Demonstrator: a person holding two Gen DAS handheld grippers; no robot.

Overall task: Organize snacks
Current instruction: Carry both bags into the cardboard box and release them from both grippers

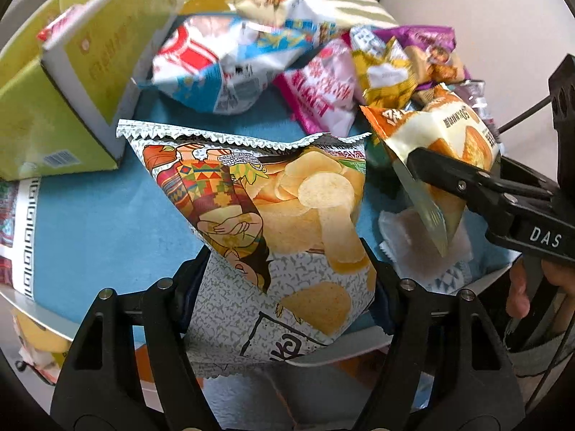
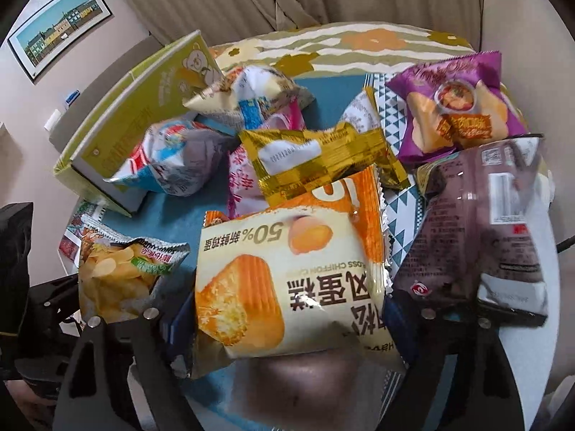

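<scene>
Left gripper (image 1: 287, 280) clamps the chip bag (image 1: 273, 215) over the table's (image 1: 90, 222) near edge; right gripper (image 2: 287, 309) clamps the cake pack (image 2: 287, 269). Both seem light, crushable; hold by the seams

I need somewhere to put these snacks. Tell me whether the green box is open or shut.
Open. The green box lies on its side on the table, its lid flap lifted, white inside wall showing.
</scene>
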